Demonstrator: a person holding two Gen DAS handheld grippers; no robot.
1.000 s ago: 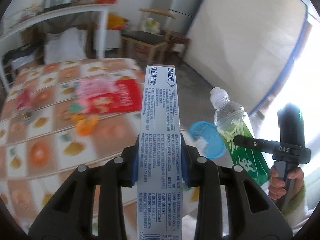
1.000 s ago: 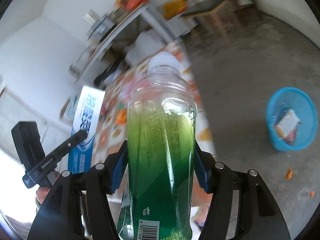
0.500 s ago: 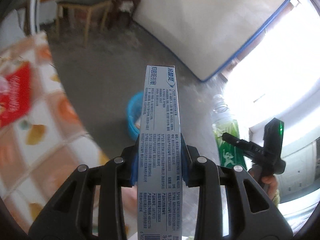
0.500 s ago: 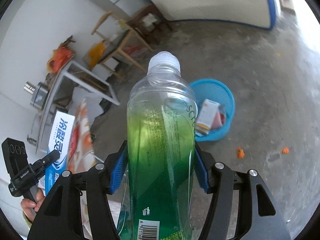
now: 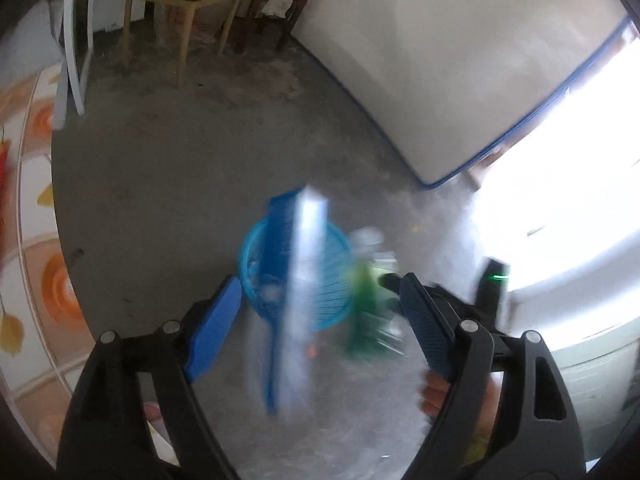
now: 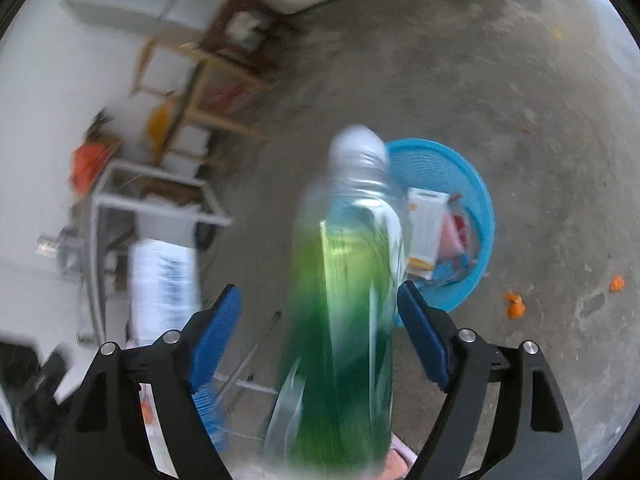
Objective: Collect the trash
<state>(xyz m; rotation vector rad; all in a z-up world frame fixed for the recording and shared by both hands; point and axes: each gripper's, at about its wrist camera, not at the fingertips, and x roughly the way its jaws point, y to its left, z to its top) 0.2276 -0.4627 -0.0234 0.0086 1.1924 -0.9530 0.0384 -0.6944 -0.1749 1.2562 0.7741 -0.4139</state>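
No legible text on the blurred box (image 5: 304, 300) or bottle (image 6: 348, 300)

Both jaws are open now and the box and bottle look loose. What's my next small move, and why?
Probably hold both grippers open and steady. The left gripper and right gripper have just been opening; the box and bottle are blurred, apparently clear of the pads, dropping toward the basket.

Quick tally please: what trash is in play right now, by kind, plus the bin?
Boxes: 2, the toothpaste box dropping between the open left gripper's jaws, and a white carton in the bin
Bottles: 1, green bottle, loose in the open right gripper
Orange scraps on floor: 2
Bins: 1, blue basket
Total: 6
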